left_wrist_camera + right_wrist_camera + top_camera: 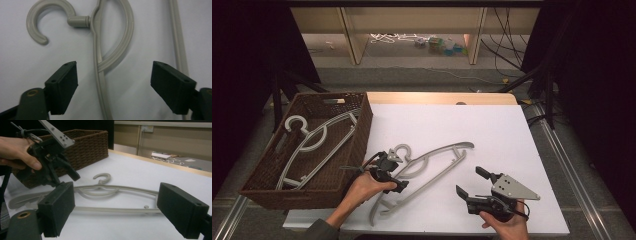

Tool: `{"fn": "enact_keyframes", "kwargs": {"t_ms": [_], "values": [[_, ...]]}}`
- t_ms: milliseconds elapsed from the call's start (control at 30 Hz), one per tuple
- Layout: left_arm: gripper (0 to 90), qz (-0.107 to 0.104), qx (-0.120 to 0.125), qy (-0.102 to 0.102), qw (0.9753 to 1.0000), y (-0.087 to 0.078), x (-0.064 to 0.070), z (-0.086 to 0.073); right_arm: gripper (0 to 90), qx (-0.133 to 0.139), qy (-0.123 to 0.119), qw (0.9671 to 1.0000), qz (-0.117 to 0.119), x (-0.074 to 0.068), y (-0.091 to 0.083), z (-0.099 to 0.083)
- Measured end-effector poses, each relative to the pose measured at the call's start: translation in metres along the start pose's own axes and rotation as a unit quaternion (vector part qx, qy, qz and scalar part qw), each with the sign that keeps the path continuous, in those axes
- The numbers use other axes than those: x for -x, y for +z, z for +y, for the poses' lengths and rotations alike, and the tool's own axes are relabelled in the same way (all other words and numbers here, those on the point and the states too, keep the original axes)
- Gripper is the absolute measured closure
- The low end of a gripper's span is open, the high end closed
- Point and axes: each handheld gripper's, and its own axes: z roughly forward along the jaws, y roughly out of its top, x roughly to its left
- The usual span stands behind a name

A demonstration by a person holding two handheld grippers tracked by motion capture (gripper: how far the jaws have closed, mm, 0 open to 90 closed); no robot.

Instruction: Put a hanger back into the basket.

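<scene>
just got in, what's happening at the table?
A person works two handheld grippers over a white table. The left gripper hovers open over the neck of a grey hanger lying flat on the table, jaws either side of its arm near the hook. The right gripper is open beside the hanger, holding nothing. Another grey hanger already lies in the wicker basket at the table's left.

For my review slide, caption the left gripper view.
Open left gripper poised over grey hanger near its hook.
</scene>
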Motion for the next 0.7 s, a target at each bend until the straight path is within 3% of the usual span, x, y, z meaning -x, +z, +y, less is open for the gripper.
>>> {"fn": "enact_keyframes", "kwargs": {"t_ms": [100, 233, 300, 333, 467, 700], "values": [[24.7, -0.007, -0.007, 0.005, 0.9999, 0.005, -0.005, 0.001, 15.7, -0.003, -0.002, 1.0000, 0.000, 0.000, 0.000, 0.000], [38.0, 0.003, -0.032, 0.029, 0.9991, 0.008, -0.006, 0.000, 15.7, -0.003, -0.002, 1.0000, -0.001, 0.000, 0.000, 0.000], [41.7, 0.002, -0.043, 0.026, 0.9987, 0.010, -0.009, 0.000, 15.7, -0.007, 0.003, 1.0000, 0.000, -0.001, 0.000, 0.000], [43.1, 0.000, -0.042, 0.017, 0.9990, 0.012, -0.009, -0.001, 15.7, -0.005, 0.004, 1.0000, 0.000, -0.001, 0.000, 0.000], [52.2, -0.002, -0.038, 0.014, 0.9992, 0.012, -0.011, 0.002, 15.7, -0.002, -0.003, 1.0000, 0.003, 0.000, 0.000, 0.000], [65.2, -0.006, -0.057, 0.027, 0.9980, 0.011, -0.011, 0.007, 15.8, 0.001, 0.000, 1.0000, 0.007, 0.000, 0.001, 0.000]]}}
